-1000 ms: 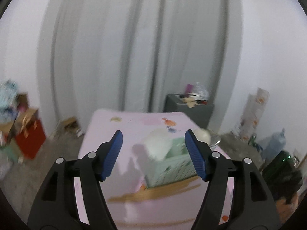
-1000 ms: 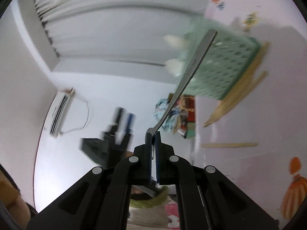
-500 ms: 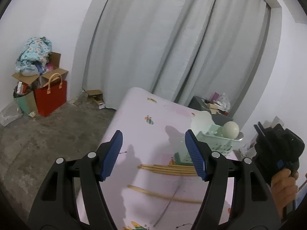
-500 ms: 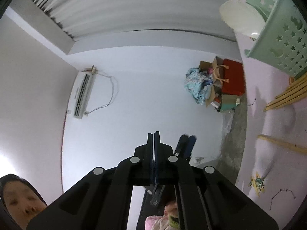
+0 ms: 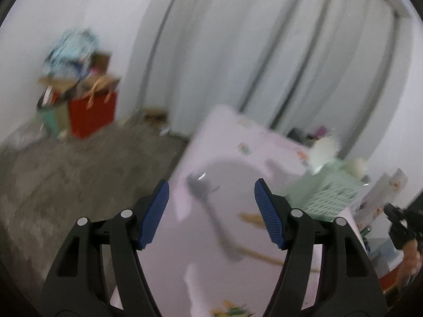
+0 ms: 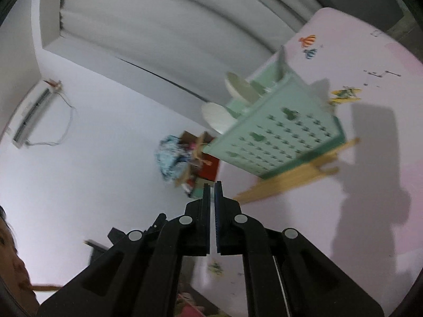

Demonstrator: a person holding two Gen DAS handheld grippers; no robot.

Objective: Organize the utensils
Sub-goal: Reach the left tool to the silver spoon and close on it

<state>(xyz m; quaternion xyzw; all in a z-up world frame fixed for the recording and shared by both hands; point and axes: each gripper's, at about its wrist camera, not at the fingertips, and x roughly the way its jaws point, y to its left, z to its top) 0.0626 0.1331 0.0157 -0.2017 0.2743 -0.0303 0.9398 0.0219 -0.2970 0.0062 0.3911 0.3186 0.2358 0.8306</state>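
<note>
My left gripper (image 5: 211, 198) is open above the pink table (image 5: 238, 148). Seen between its fingers, a blurred grey metal utensil (image 5: 211, 211) lies on the table, untouched. To its right stands the green perforated basket (image 5: 325, 192) with white spoons (image 5: 323, 150) sticking out, and wooden chopsticks (image 5: 251, 216) lie in front of it. In the rolled right wrist view my right gripper (image 6: 212, 187) is shut with nothing between its pads. It hangs short of the basket (image 6: 277, 137), the white spoons (image 6: 240, 87) and the chopsticks (image 6: 290, 177).
The right gripper (image 5: 399, 224) and a hand show at the far right of the left wrist view. A red bag (image 5: 91, 116) and boxes stand on the floor by the wall. Grey curtains (image 5: 264, 52) hang behind the table.
The right gripper held a metal utensil over the basket a second ago; its pads now hold nothing. The left gripper swung left and lower, bringing the grey utensil into view.
</note>
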